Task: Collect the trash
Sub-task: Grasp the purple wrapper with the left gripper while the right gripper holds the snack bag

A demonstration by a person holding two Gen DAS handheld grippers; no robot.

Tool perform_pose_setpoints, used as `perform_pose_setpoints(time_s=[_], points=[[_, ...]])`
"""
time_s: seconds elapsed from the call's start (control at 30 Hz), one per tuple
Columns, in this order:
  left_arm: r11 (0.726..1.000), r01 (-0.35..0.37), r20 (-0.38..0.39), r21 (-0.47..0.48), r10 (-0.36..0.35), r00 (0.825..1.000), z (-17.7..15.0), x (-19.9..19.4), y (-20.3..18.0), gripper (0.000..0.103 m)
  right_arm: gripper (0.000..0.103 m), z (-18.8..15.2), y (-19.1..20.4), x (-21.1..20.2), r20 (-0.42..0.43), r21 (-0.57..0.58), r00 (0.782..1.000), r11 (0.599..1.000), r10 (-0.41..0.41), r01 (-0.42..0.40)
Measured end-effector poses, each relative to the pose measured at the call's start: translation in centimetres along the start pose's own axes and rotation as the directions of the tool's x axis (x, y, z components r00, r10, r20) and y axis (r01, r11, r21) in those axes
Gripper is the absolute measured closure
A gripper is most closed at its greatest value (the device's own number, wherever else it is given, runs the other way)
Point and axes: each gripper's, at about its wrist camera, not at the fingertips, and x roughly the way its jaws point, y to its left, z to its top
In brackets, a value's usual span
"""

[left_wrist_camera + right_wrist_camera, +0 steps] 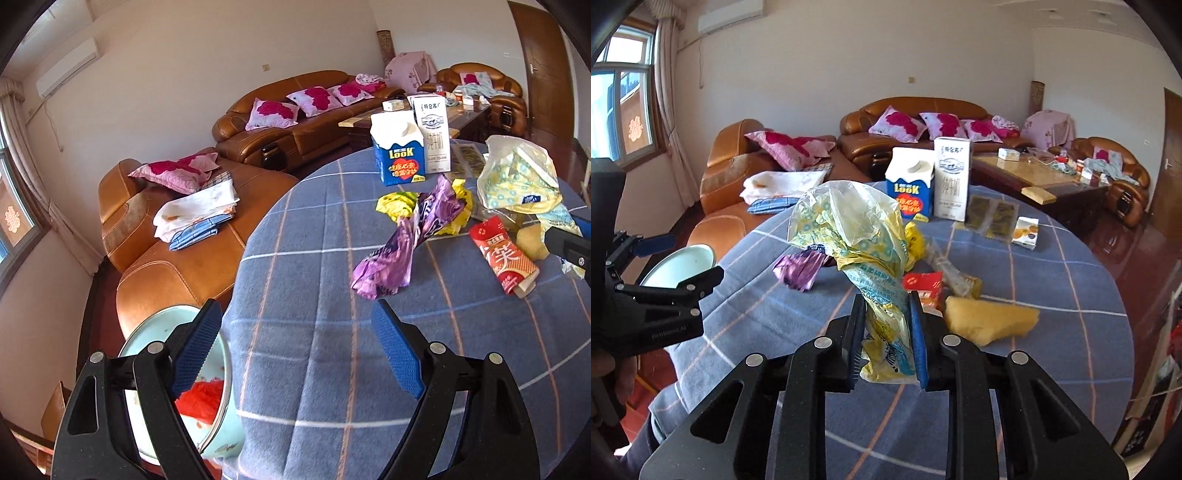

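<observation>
My right gripper [886, 314] is shut on a crumpled yellow and blue plastic bag [849, 225] and holds it above the blue checked tablecloth [1052, 332]. The bag also shows in the left wrist view [517, 177]. My left gripper [295, 325] is open and empty over the table's left edge, above a pale blue bin [214, 424] with red trash inside. A purple wrapper [406, 240], a yellow wrapper [399, 203] and a red packet [506, 258] lie on the table. A yellow sponge [990, 317] lies right of my right gripper.
A blue LOOK carton [399, 155] and a white carton [434, 133] stand at the table's far side. Dark sachets [993, 218] and a small box [1027, 230] lie beyond. Brown leather sofas [192, 236] and a coffee table [1041, 177] surround the table.
</observation>
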Motion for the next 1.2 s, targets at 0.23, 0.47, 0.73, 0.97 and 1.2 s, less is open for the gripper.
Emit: perform_pose_setpoints(time_s=[0.23, 0.47, 0.73, 0.97, 1.2], points=[[0.993, 0.079, -0.03, 0.083, -0.077, 0.997, 2.5, 4.9, -3.8, 0.021, 0.079, 1.2, -2.7, 2.9, -0.008, 0.044, 0.999, 0.998, -0.038, 0.038], [0.976, 0.207, -0.137, 0.074, -0.196, 0.971, 2.7, 8.7, -5.7, 0.034, 0.078, 0.5, -3.9, 4.5, -0.041, 0.068, 0.999, 0.997, -0.023, 0.026], [0.969, 0.236, -0.157, 0.076, -0.222, 0.962, 2.2, 8.2, -5.3, 0.081, 0.078, 0.4, -4.2, 4.5, -0.031, 0.082, 0.999, 0.996, -0.015, 0.018], [0.99, 0.138, -0.084, 0.009, -0.137, 0.987, 1.5, 4.5, -1.9, 0.082, 0.078, 0.8, -2.7, 3.6, 0.004, 0.07, 1.0, 0.998, 0.006, -0.007], [0.997, 0.019, -0.044, -0.079, -0.022, 0.999, -0.1, 1.8, 1.8, 0.082, 0.078, 1.2, 0.3, 4.4, 0.021, 0.029, 0.998, 0.997, 0.064, -0.065]])
